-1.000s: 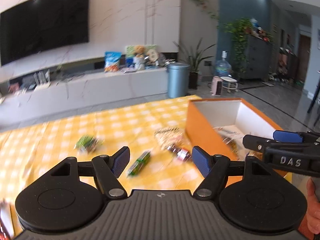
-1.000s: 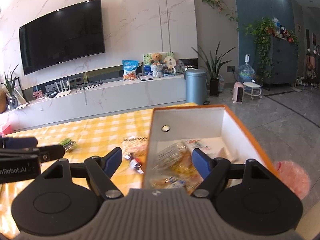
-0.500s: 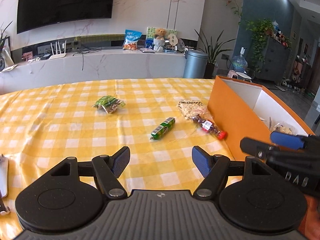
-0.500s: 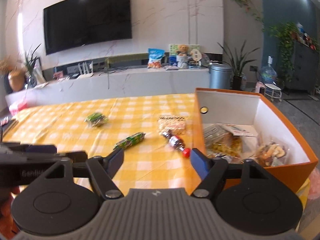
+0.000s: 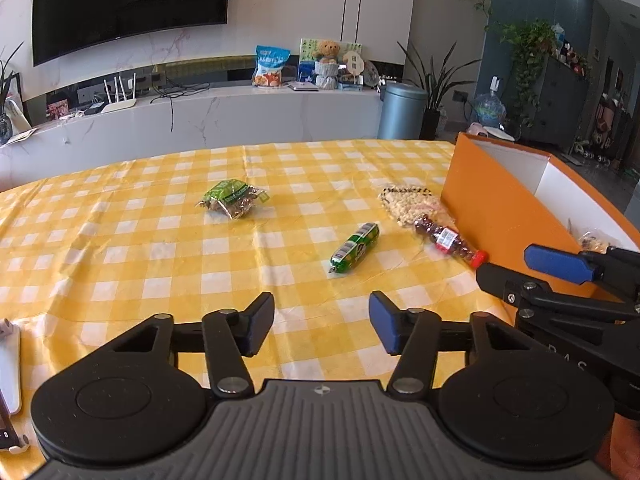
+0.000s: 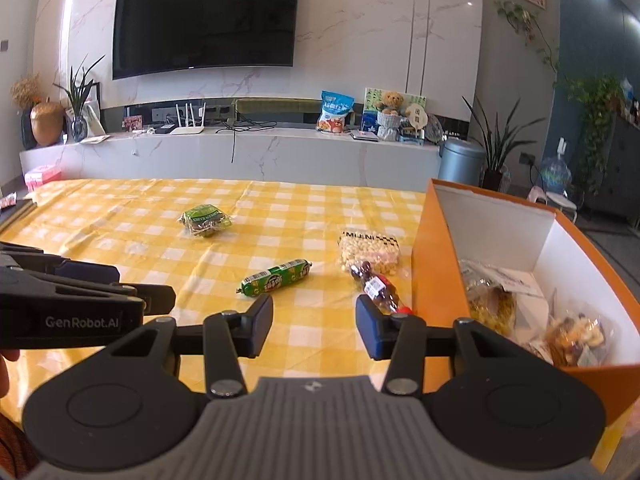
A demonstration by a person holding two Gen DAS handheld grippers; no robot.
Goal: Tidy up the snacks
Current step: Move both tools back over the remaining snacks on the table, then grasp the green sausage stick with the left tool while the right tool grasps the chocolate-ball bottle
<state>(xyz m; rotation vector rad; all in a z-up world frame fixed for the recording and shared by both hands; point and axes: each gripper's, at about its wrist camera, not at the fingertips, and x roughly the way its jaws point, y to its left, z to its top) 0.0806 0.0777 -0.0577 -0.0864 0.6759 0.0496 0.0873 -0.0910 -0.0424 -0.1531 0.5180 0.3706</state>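
Note:
On the yellow checked tablecloth (image 5: pixel 120 240) lie a green snack pack (image 5: pixel 232 198) (image 6: pixel 206 220), a green candy tube (image 5: pixel 355 247) (image 6: pixel 276 278), a clear bag of pale nuts (image 5: pixel 412 204) (image 6: pixel 370 250) and a small red-capped bottle of dark snacks (image 5: pixel 450 240) (image 6: pixel 378 288). An orange box (image 5: pixel 492 204) (image 6: pixel 436 264) at the right holds several snack bags (image 6: pixel 490 300). My left gripper (image 5: pixel 321 328) is open and empty, short of the candy tube. My right gripper (image 6: pixel 314 328) is open and empty near the tube and the bottle.
The right gripper shows at the right edge of the left wrist view (image 5: pixel 560 276); the left gripper shows at the left of the right wrist view (image 6: pixel 80 300). A white object (image 5: pixel 8 364) lies at the table's near left edge. A TV wall and a long white cabinet (image 6: pixel 240 152) stand behind.
Both grippers have pulled back and turned left from the orange box toward the loose snacks on the cloth. Both stayed open and empty. The snacks have not moved.

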